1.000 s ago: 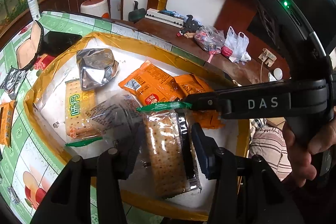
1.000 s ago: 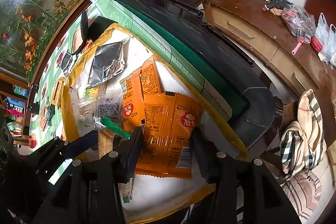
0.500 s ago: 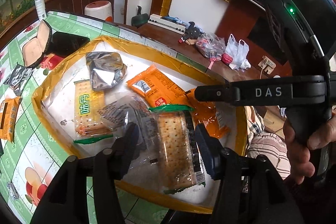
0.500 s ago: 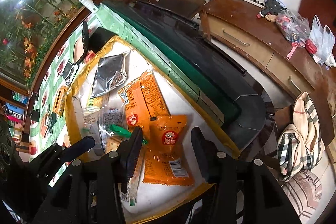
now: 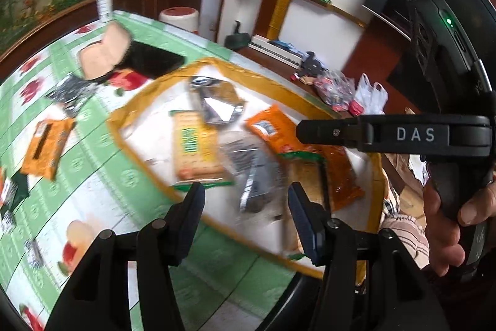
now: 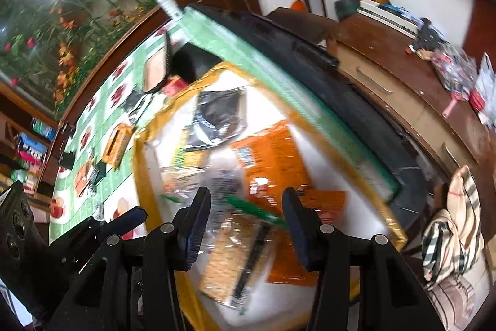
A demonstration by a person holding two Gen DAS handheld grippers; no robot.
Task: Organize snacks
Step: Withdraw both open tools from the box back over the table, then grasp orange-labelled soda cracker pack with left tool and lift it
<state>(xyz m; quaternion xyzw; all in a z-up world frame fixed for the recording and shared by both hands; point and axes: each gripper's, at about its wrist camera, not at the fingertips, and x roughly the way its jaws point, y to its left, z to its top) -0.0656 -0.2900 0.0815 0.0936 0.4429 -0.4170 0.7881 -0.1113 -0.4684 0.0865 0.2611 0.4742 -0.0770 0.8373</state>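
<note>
Both grippers (image 5: 245, 200) (image 6: 245, 207) above tray (image 5: 130, 114) — jaws apart.

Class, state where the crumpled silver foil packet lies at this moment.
The silver foil packet lies at the far end of the yellow-rimmed tray, beyond the green-labelled cracker pack and left of the orange snack packet.

Both views daylit, fairly bright, no hard shadows. Right wrist: blown-out patch of light top left on the glossy floral wall panel (image 6: 77, 8). Heavy motion blur in both, worst on the snack packets (image 6: 235, 244) in the tray (image 5: 136, 114) (print unreadable). Left gripper (image 5: 246, 200) and right gripper (image 6: 246, 207) fingers stay sharp. Strong fisheye bending, black vignette in the corners. Silver packet (image 5: 217, 101) shows glare streaks. Green LED (image 5: 448, 20) lit.
</note>
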